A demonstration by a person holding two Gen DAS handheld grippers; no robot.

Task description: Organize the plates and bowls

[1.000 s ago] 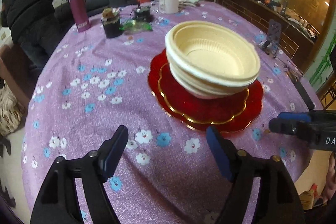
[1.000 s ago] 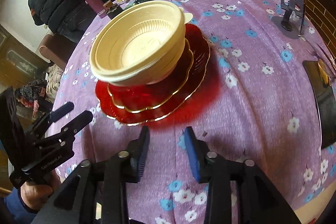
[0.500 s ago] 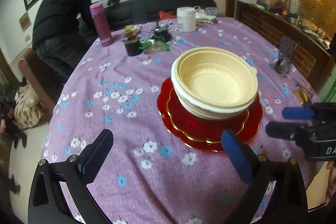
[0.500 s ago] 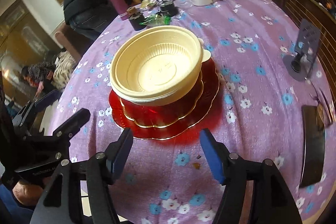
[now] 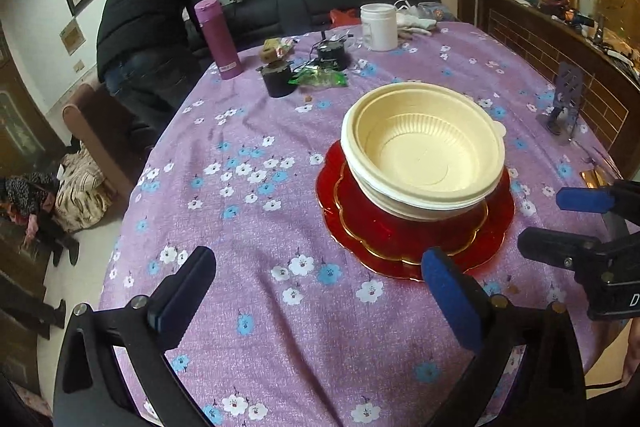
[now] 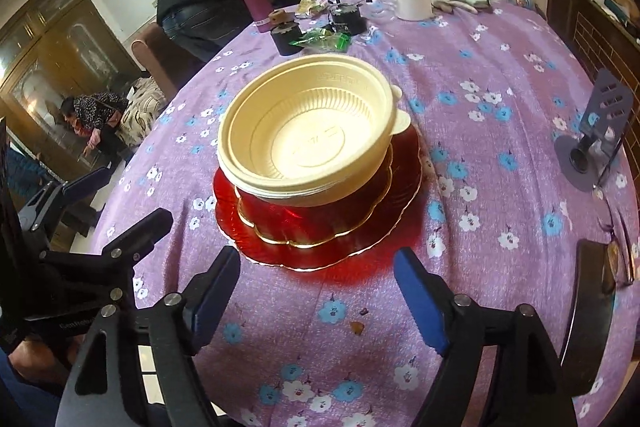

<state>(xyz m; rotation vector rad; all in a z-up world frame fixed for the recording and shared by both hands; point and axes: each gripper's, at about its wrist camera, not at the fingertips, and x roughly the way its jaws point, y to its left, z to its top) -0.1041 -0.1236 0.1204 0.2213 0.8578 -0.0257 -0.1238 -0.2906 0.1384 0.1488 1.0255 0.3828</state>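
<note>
**Bowls stacked on plates, both grippers empty**

At the table's centre, the cream bowls sit nested and empty on the stacked red plates. The left gripper, at 6 o'clock, gapes wide, holding nothing. The right gripper is opening, nothing between its jaws.

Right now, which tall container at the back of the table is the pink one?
The pink bottle, tall and slim, standing at the table's far left edge. The white jar further right is shorter, wider, and not pink.
</note>
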